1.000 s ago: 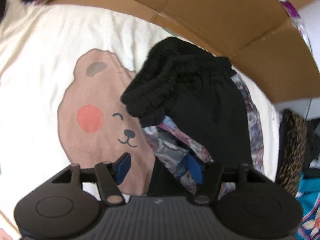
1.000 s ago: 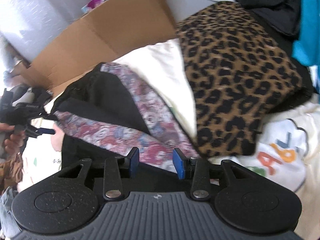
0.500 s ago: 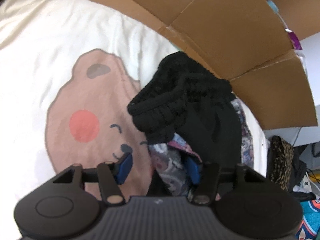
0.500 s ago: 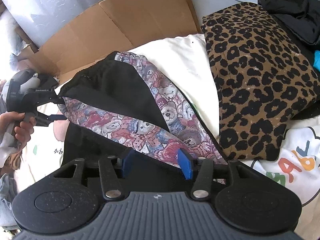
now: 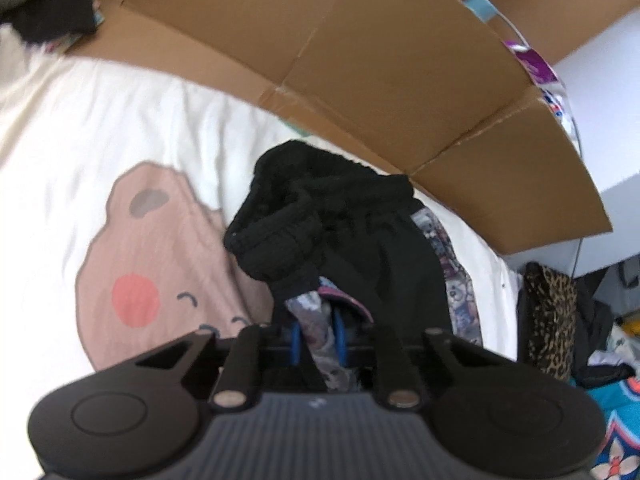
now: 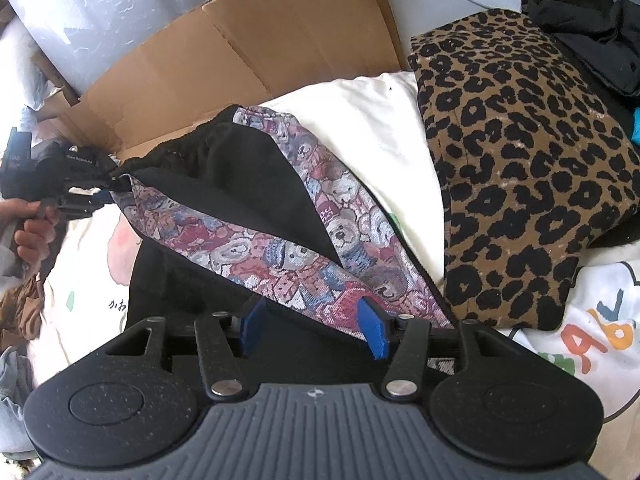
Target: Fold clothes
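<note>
Cream bedding (image 5: 132,128) printed with a bear carries black trousers (image 6: 240,184) with bear-patterned side panels, brown cardboard (image 5: 360,60) standing behind.

Left tool (image 5: 316,334) is clamped on a patterned fold at the waistband end; its blue pads are mostly buried in cloth. Right tool (image 6: 314,326) stands apart over the trouser leg, whose lower end its body hides. Only the right view shows the leopard-print fabric (image 6: 520,160) beside the trousers in full.
</note>
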Action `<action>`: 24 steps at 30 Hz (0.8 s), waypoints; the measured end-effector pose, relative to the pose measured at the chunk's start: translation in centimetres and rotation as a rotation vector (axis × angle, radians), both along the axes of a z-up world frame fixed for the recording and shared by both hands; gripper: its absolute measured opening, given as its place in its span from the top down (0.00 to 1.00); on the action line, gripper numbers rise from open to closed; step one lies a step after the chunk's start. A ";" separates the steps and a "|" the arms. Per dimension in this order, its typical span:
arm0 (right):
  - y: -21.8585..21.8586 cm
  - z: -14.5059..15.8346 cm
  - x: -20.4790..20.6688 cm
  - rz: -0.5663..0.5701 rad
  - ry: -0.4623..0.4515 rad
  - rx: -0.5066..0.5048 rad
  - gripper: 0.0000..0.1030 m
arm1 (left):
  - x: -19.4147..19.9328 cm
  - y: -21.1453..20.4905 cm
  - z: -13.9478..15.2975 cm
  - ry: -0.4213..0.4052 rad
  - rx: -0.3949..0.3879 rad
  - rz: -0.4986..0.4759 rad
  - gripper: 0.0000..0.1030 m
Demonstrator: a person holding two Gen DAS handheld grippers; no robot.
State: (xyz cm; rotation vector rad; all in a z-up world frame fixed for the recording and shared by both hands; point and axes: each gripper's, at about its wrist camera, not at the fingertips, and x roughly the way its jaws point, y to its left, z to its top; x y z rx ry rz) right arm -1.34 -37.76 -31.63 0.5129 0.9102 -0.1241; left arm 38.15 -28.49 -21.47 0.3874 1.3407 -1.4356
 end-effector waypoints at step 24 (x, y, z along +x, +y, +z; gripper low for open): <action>-2.8 -0.8 -1.6 -0.061 0.000 -0.049 0.42 | -6.9 -8.7 2.3 -0.169 -0.025 -0.079 0.84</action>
